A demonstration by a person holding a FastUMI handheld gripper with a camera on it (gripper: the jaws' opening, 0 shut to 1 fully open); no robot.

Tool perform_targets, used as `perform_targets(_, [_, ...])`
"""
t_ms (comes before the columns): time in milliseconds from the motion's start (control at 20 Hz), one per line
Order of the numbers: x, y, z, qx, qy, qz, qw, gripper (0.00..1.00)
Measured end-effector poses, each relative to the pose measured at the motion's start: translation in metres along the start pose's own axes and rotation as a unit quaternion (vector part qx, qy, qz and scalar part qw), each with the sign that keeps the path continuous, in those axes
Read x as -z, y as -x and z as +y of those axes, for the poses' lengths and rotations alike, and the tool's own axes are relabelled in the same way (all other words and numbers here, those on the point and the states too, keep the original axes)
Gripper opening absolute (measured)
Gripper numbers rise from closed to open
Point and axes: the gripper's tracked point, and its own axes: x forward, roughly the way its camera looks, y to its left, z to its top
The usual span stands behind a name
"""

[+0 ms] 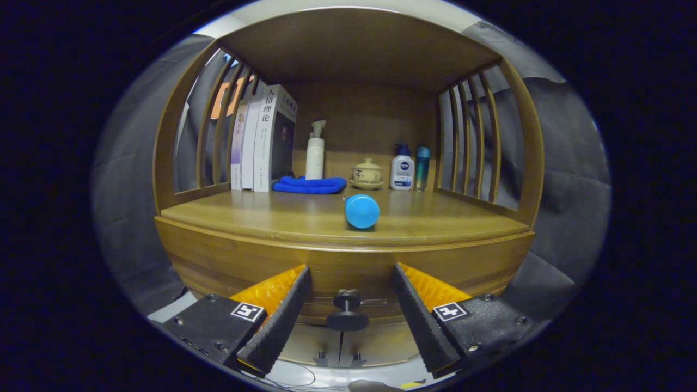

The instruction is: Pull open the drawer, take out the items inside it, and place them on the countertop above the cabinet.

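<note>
A wooden cabinet stands ahead, its countertop point(283, 215) forming a shelf under a wooden roof. A blue round-capped bottle point(362, 211) lies on its side on the countertop, cap end facing me. Below the counter's front edge is the drawer front point(348, 272), pushed in, with a dark round knob point(347, 311). My gripper point(351, 280) is open; the knob sits between the two fingers, near their middle, touching neither of them. What the drawer holds is hidden.
At the back of the counter stand three books point(264, 141), a white pump bottle point(315, 152), a folded blue cloth point(309, 185), a small lidded ceramic pot point(366, 173), a white lotion bottle point(402, 170) and a teal bottle point(422, 166). Slatted side rails point(471, 141) bound the shelf.
</note>
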Motion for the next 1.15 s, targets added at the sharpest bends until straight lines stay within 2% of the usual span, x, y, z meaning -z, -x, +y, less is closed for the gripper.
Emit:
perform_targets(650, [-0.043,0.132,-0.047,-0.027,-0.045,-0.070,0.996,0.98])
perform_targets(950, [-0.026,0.143,-0.070,-0.009,-0.055,-0.068,0.996,0.98])
perform_targets(1150, [-0.031,0.146,-0.080,-0.007,-0.060,-0.074,0.995,0.98])
